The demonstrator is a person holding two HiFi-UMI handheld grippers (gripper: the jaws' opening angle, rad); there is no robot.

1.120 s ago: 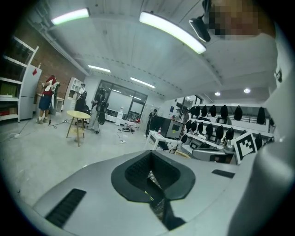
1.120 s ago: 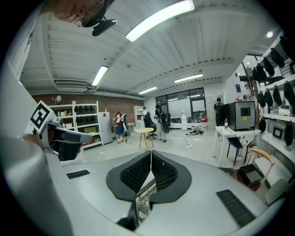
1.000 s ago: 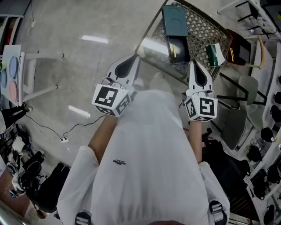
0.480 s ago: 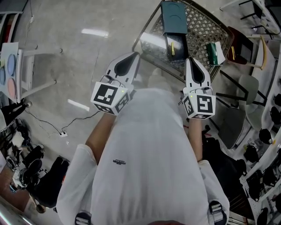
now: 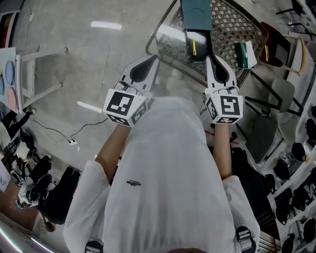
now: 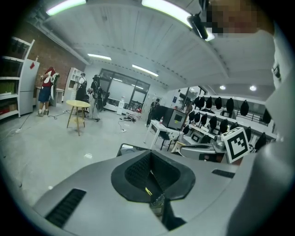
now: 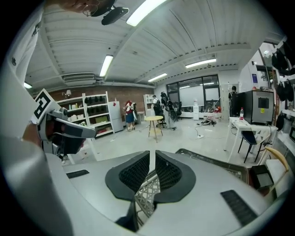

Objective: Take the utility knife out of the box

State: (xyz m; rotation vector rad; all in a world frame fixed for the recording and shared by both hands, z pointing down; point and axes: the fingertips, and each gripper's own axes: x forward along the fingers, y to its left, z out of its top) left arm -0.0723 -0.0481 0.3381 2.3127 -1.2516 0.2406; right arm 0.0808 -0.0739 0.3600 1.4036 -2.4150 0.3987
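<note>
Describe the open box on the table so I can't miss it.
On the lattice-topped table ahead, find the teal cover. The open black box lies just this side of it, left of the green-and-white pack; it alone shows a thin yellow strip inside.

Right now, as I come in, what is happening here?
A person stands over a mesh-topped table, one gripper in each hand. The left gripper and right gripper are both shut and empty, pointing toward a dark box on the table. Its tray is slid out, with the utility knife apparently inside, not yet gripped.
</note>
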